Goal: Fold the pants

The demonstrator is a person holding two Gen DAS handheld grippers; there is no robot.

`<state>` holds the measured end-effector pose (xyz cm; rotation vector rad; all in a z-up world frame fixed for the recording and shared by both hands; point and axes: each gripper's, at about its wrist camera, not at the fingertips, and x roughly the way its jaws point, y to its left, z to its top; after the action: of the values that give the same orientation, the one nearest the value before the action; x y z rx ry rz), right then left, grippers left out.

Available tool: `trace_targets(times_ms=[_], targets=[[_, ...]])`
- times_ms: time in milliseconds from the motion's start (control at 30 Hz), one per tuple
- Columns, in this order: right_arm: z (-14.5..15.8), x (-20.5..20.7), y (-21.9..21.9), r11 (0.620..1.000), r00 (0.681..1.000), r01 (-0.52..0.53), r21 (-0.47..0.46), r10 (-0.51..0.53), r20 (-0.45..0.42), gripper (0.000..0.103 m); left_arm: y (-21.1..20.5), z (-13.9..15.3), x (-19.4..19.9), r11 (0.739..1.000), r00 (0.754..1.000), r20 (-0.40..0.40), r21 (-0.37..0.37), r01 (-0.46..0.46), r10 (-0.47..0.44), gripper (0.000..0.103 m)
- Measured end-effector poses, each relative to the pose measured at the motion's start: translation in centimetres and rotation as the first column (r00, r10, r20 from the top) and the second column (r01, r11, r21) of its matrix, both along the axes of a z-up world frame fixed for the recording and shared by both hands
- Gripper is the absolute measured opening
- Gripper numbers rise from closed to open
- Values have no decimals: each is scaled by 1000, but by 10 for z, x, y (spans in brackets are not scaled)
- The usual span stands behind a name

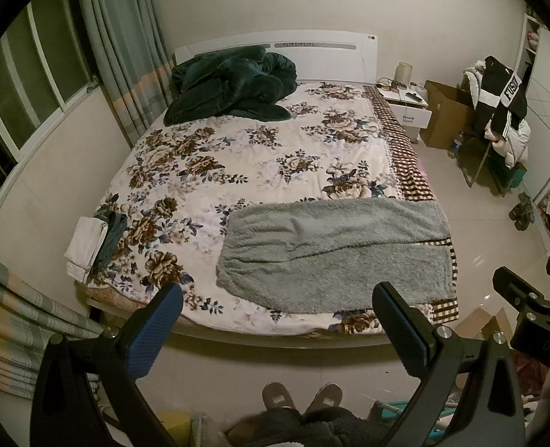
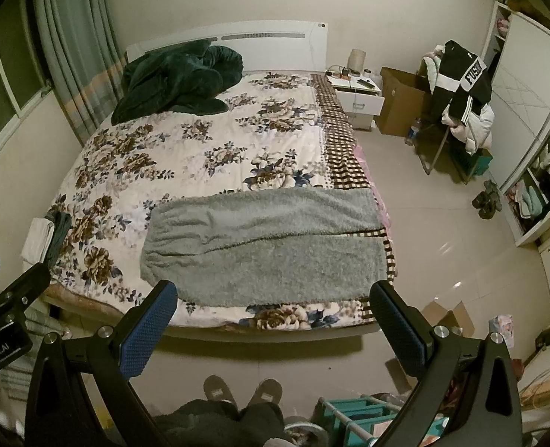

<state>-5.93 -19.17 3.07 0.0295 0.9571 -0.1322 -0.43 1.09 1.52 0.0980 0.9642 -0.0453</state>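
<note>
The left gripper point(image 1: 277, 301) and the right gripper point(image 2: 273, 300) sit nearest the lens. Both have their blue-padded fingers point(image 1: 155, 331) spread wide. Neither grips anything. Both are held above the floor, short of the bed's foot edge and well clear of the cloth, which suits a start position before any grasp. The person's slippered feet point(image 2: 243, 391) stand just below, facing the bed.

The grey fleece pants point(image 2: 267, 246) lie flat on the near right part of the bed point(image 1: 260, 337), spread lengthwise across it. The waistband lies toward the bed's middle, and the leg ends lie at the bed's right edge. The two legs rest side by side with a narrow seam of bedcover visible between them. This flat, open layout probably serves to expose both legs for a first fold, one leg over the other. No fold appears to be made yet.

The floral bedcover point(image 1: 260, 141) gives a broad, even work surface. A small folded stack of clothes point(image 1: 92, 246) lies at the near left corner, well apart from the pants and likely set aside as finished items. A dark green blanket point(image 1: 234, 85) is bunched at the headboard, clear of the work area.
</note>
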Motion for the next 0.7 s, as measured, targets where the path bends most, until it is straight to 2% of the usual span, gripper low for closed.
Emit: trace_targets(times_ms=[133,233,300,400,500,533,700], targets=[[-5,4,-9,1000,1000,-4,12,5,-9,103,0,-2,1,1000,1000,0,0,-2,2,103],[-18,10,-19,1000,1000,-2,16,2,-17,103,-6,18,23,1000,1000,1,5,-20,20,103],[-25,17,-28,1000,1000,6,18,-6,-17,103,-6,20,27,1000,1000,5,8,-28,28,103],[-44,37,-46,999,1000,28,31,-27,-13,103,-6,20,53,996,996,27,20,-86,86,103],[-62,65,-66,998,999,50,44,-50,-5,103,-9,9,70,992,991,38,13,-128,127,103],[-69,76,-73,997,998,55,50,-55,0,103,-8,4,92,986,985,41,16,-168,167,103],[-104,147,-108,994,994,108,36,-108,2,103,-19,-45,129,973,973,26,31,-230,229,103]])
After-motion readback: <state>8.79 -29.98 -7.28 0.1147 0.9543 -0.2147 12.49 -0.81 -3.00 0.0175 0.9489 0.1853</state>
